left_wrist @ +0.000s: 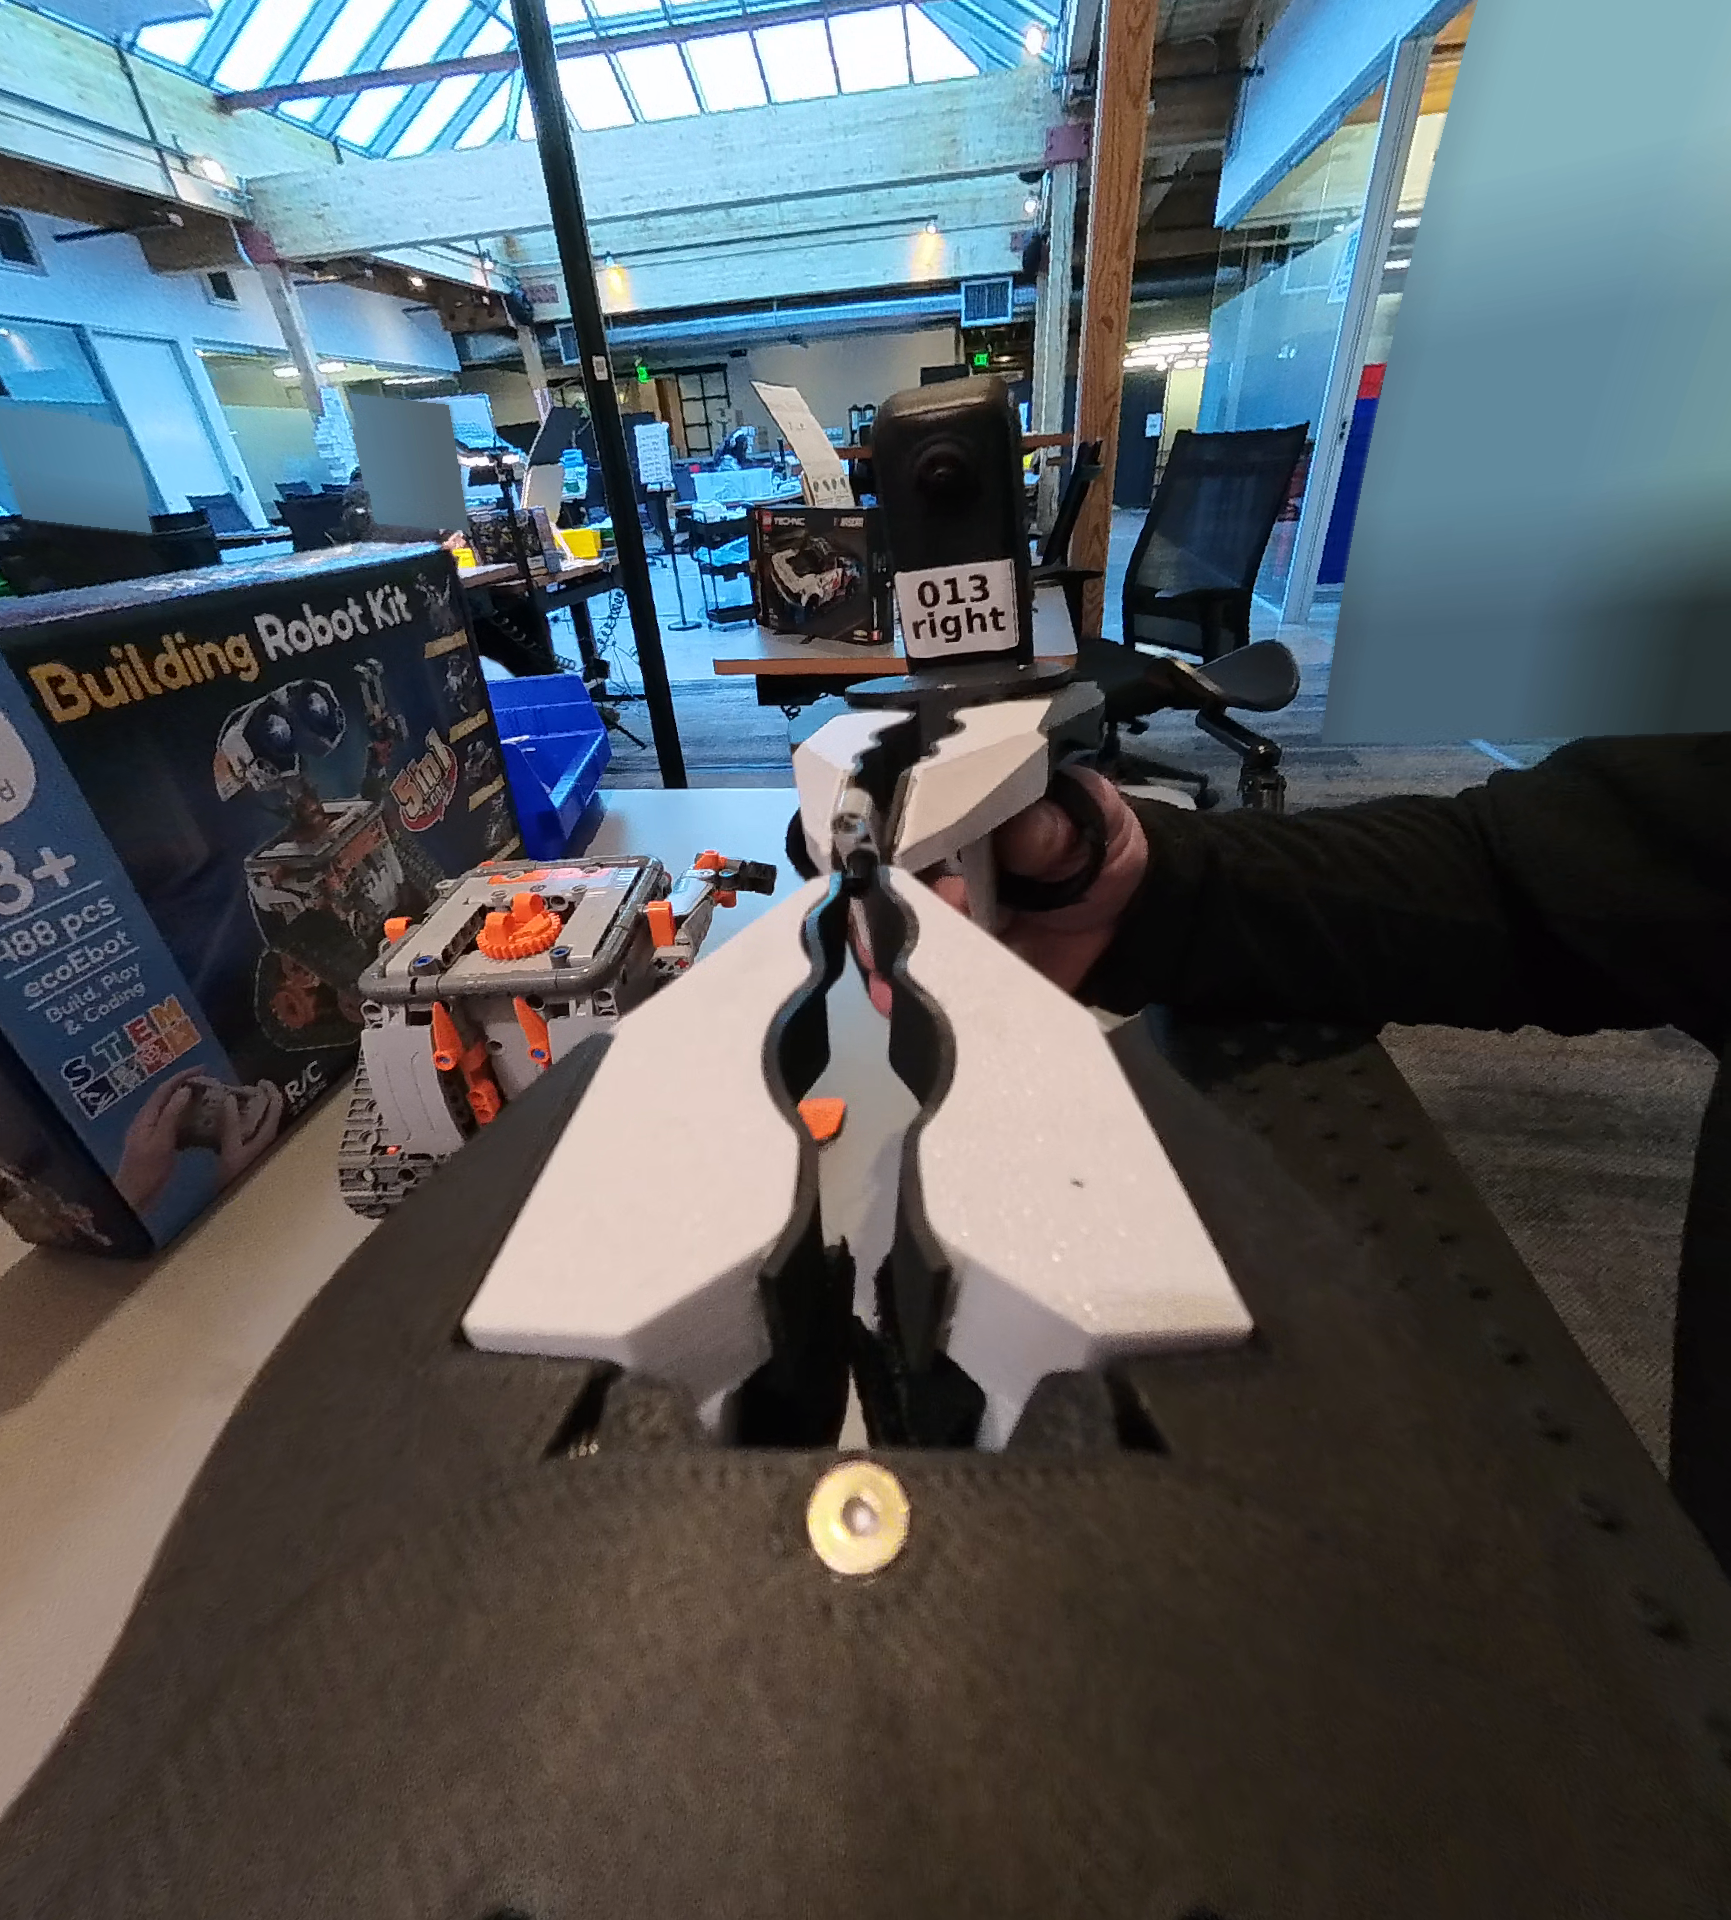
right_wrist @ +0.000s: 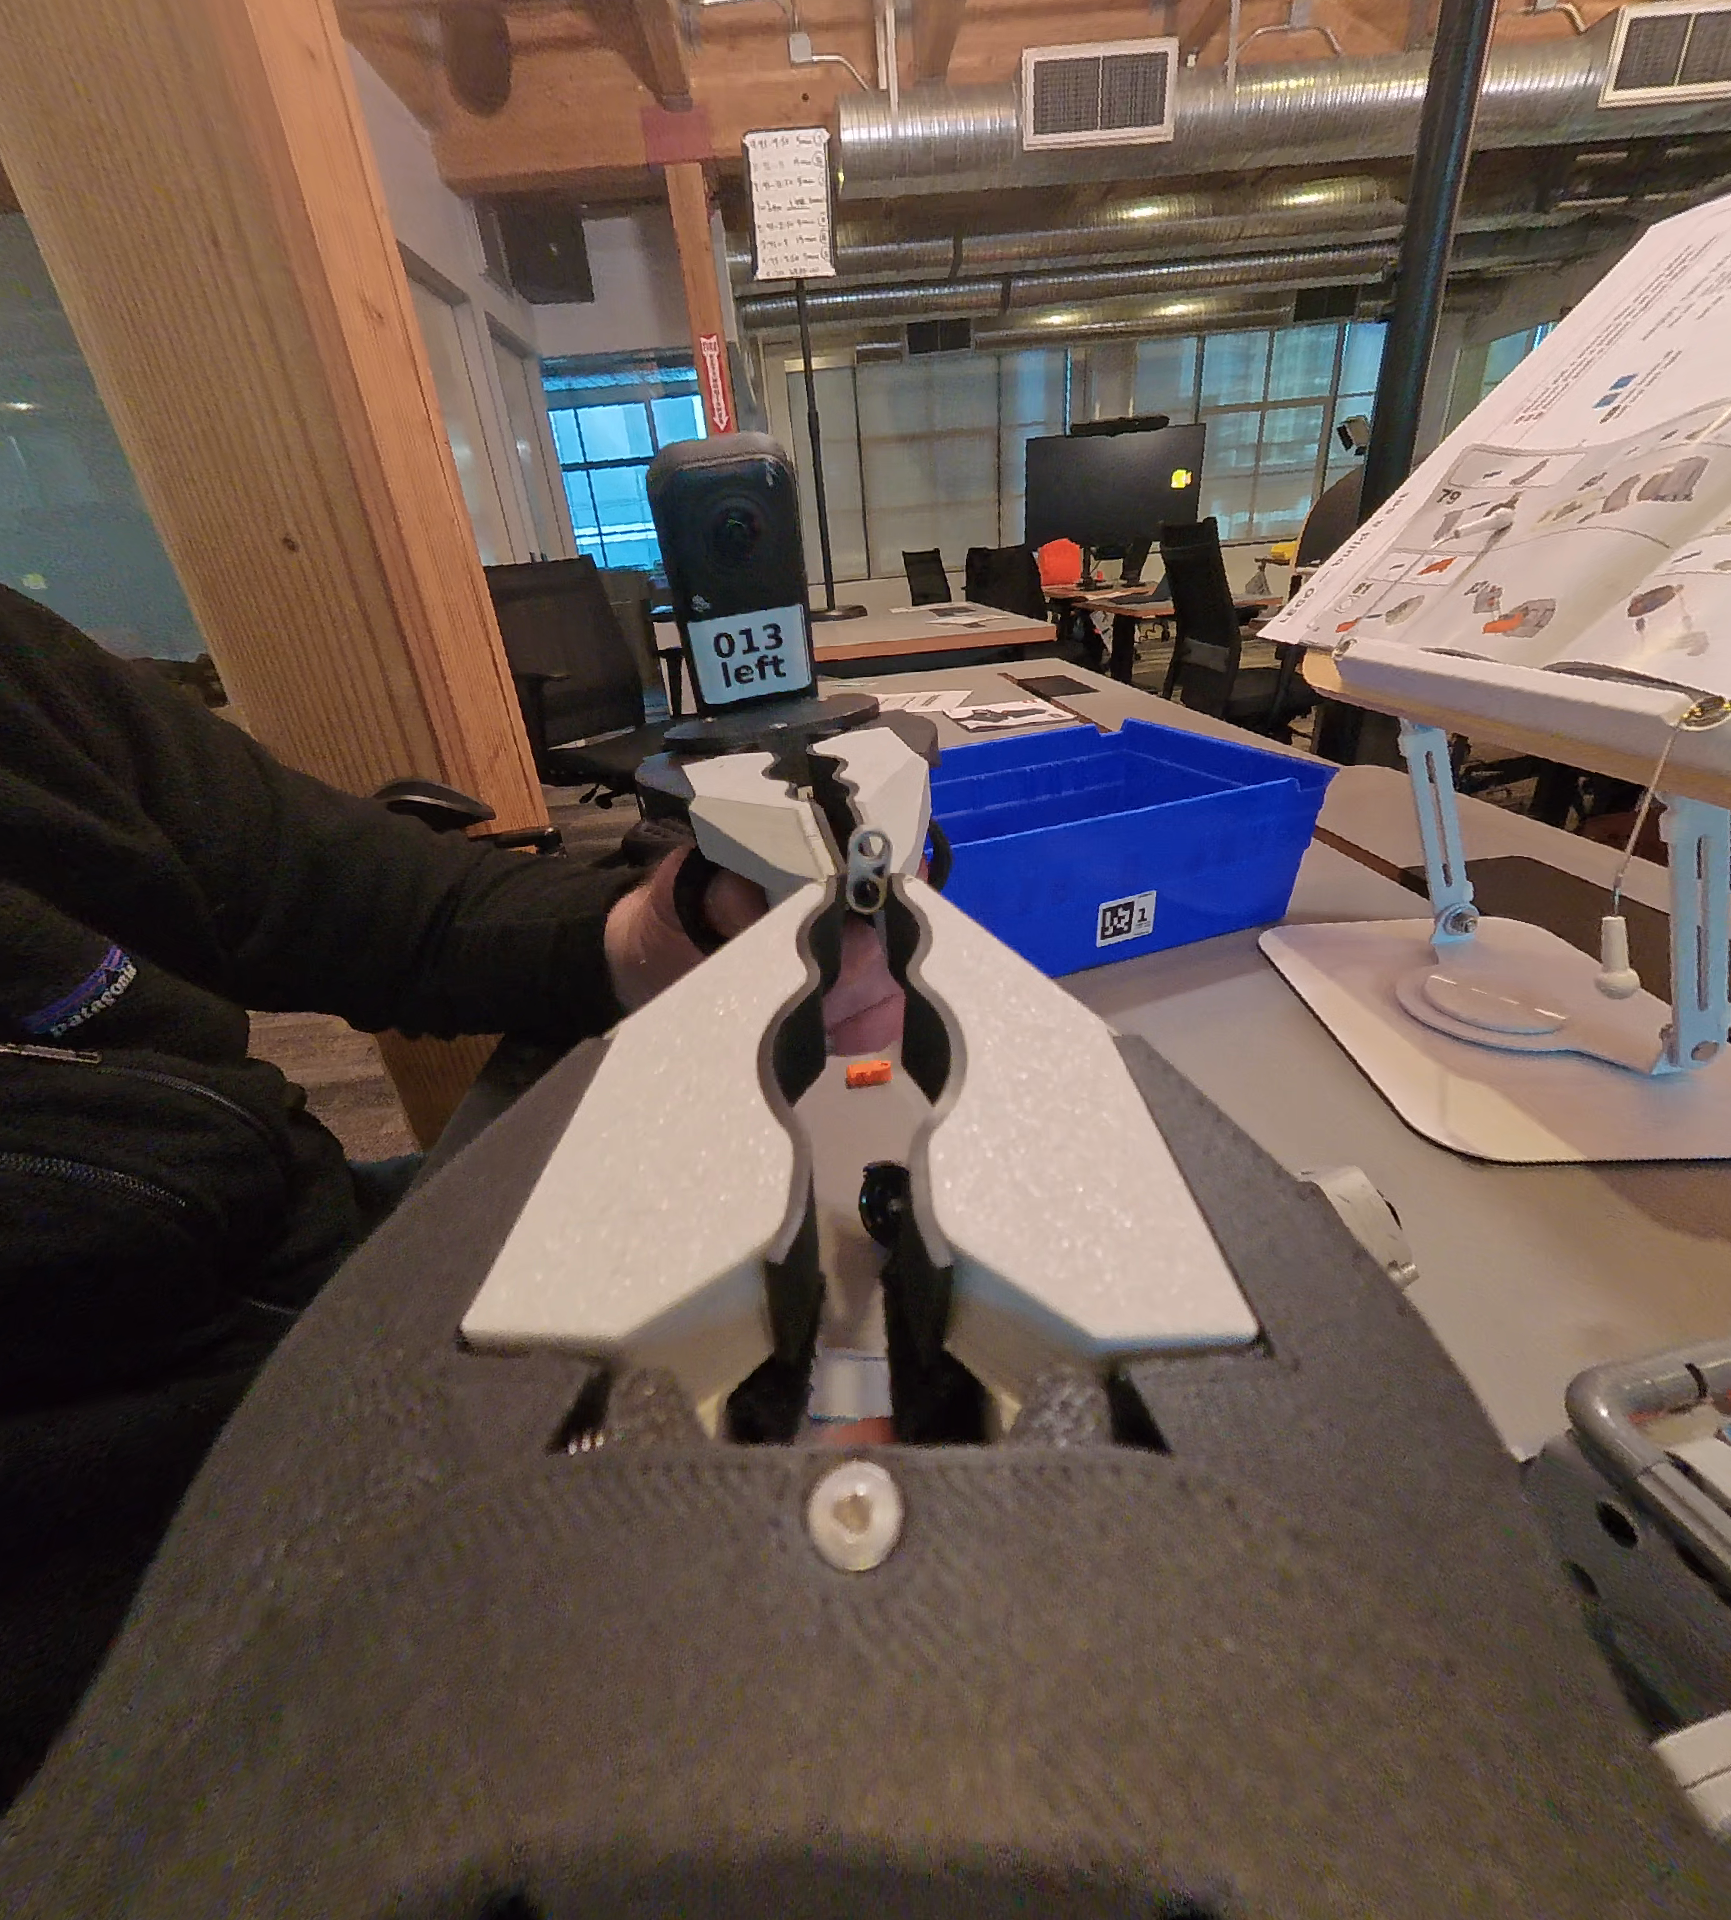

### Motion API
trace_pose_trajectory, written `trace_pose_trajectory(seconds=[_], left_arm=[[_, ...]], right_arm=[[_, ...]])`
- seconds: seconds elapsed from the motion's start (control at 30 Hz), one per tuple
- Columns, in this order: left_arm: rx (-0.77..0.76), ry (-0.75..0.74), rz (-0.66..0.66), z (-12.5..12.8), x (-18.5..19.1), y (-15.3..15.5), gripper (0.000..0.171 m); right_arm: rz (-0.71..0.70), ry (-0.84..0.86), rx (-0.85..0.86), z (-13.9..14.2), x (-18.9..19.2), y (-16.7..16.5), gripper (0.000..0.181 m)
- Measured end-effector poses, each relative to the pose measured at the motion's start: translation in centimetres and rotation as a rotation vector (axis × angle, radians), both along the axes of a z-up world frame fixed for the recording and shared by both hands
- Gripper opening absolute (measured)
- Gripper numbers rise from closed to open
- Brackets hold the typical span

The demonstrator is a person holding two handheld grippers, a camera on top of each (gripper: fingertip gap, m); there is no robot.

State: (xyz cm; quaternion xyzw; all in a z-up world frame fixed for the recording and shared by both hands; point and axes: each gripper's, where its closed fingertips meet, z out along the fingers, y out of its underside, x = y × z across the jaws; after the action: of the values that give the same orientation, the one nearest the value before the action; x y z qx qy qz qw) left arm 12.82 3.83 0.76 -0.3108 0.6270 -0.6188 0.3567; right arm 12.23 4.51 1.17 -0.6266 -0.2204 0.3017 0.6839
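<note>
Meeting tip to tip above the table [right_wrist: 1204, 1049], my left gripper [left_wrist: 856, 888] and right gripper [right_wrist: 866, 902] each pinch one end of a grey connector [right_wrist: 869, 864].

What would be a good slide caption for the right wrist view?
Two handheld grippers, right gripper and left gripper, meet tip to tip on a small grey connector piece above a table.

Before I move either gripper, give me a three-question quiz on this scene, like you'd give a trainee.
1. True or false: the toy robot model sits inside the blue bin.
2. What do the right gripper jaws pinch? A) an orange gear B) a small grey piece C) a pen
3. Fill in: the open instruction booklet rests on a white ____.
Key: 1 false; 2 B; 3 stand.
</note>
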Motion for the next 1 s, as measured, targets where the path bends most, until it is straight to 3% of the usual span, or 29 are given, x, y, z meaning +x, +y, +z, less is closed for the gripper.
trace_pose_trajectory(seconds=[0.67, 1.0], left_arm=[[0.262, 0.149, 0.003, -3.1, -0.3, 0.4, 0.001], [0.399, 0.276, -0.007, -5.8, -0.5, 1.6, 0.005]], right_arm=[[-0.125, -0.393, -0.038, -3.0, -0.2, 0.6, 0.006], [-0.103, -0.41, -0.145, -5.1, 0.2, 1.1, 0.006]])
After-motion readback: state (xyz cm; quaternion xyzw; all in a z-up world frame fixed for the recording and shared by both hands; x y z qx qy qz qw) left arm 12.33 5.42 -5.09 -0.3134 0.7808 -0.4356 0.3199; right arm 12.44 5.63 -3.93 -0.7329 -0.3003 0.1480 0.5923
